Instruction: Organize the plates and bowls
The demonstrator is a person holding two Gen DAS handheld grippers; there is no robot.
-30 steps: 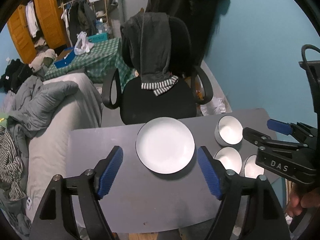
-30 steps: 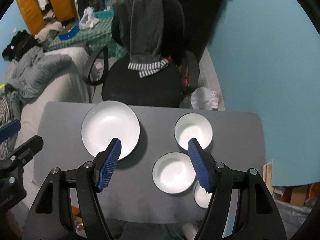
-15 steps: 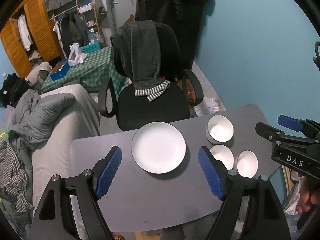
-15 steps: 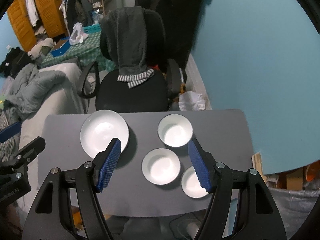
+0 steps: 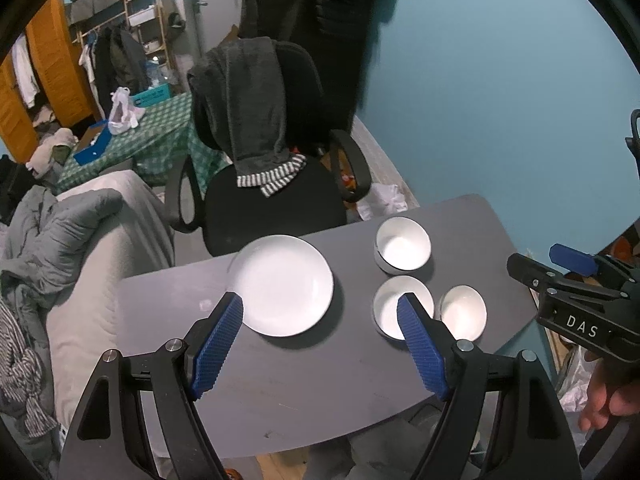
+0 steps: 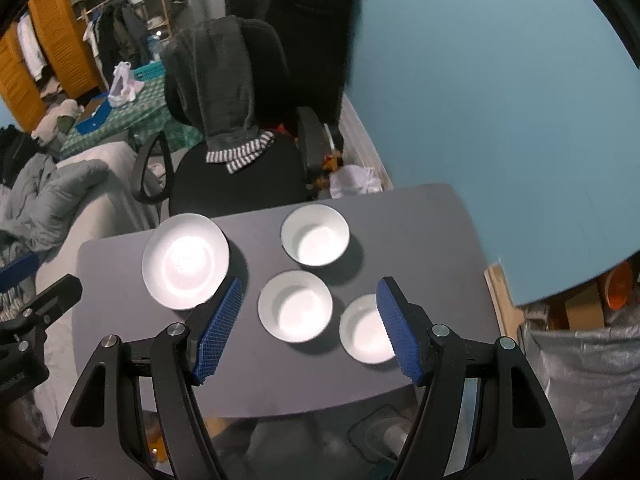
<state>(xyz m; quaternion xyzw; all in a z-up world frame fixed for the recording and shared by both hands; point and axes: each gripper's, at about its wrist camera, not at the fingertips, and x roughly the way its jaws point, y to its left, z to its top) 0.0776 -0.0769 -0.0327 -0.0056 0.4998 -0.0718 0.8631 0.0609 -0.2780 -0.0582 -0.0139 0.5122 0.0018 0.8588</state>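
Both grippers have drawn back and up from the grey surface (image 6: 432, 240) over the last second: the dishes look smaller and sit lower between the fingers than they did, and the third bowl, earlier half hidden behind the right gripper's finger, is now almost wholly clear. Nothing on the surface has shifted in that time, so I judge the sorting has not begun or is between steps; this reads as a step back to survey before choosing a dish. Taking the plate (image 6: 185, 261) as landmark: there is one plate, white, lying flat at the surface's left end near the far edge. There are three white bowls, all to the right of the plate and apart from it. The deep bowl (image 6: 315, 235) stands furthest back, near the chair (image 6: 240, 184); the middle bowl (image 6: 295, 306) sits nearer the viewer, closest to the plate; the small bowl (image 6: 366, 330) lies further right, just beside the middle one. None is stacked. The left gripper (image 5: 320, 344) hangs above the plate's near edge with its blue fingers spread and nothing between them. The right gripper (image 6: 310, 330) hangs above the middle bowl, fingers likewise spread and empty. A hand (image 5: 604, 396) shows at the left view's right edge, on the right gripper's handle.
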